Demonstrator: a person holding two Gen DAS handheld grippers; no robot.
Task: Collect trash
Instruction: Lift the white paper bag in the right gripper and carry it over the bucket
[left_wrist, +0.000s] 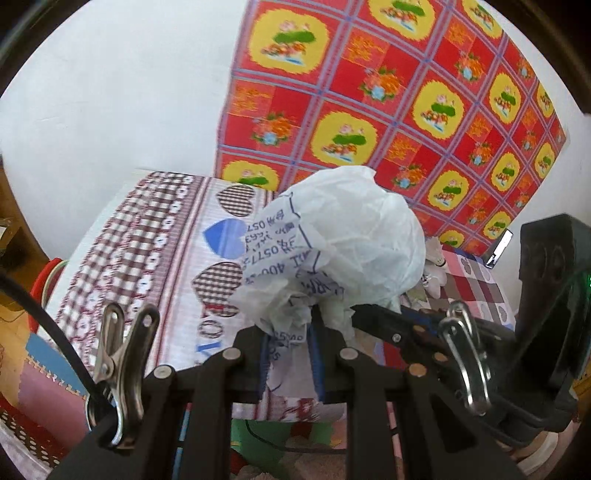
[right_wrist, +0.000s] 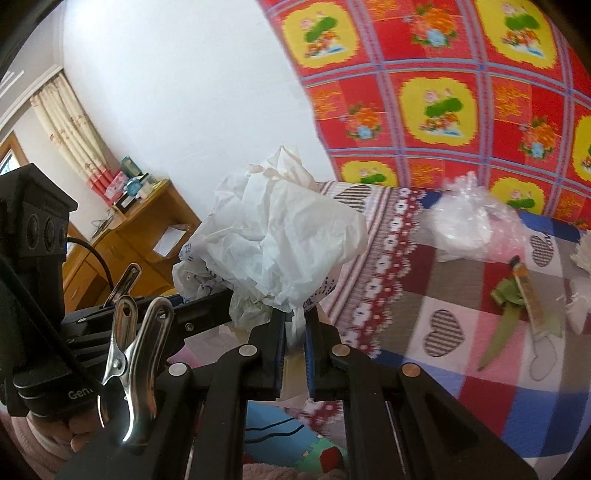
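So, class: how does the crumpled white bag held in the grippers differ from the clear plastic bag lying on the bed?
The crumpled white bag is opaque; the clear plastic bag is see-through. The white bag carries blue print, while the clear one shows none. The white bag is gripped by the left gripper and right gripper; the clear one lies loose on the bedspread. Both are crumpled.

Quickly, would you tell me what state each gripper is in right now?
Left gripper: closed on the crumpled white bag.
Right gripper: closed on the same bag.
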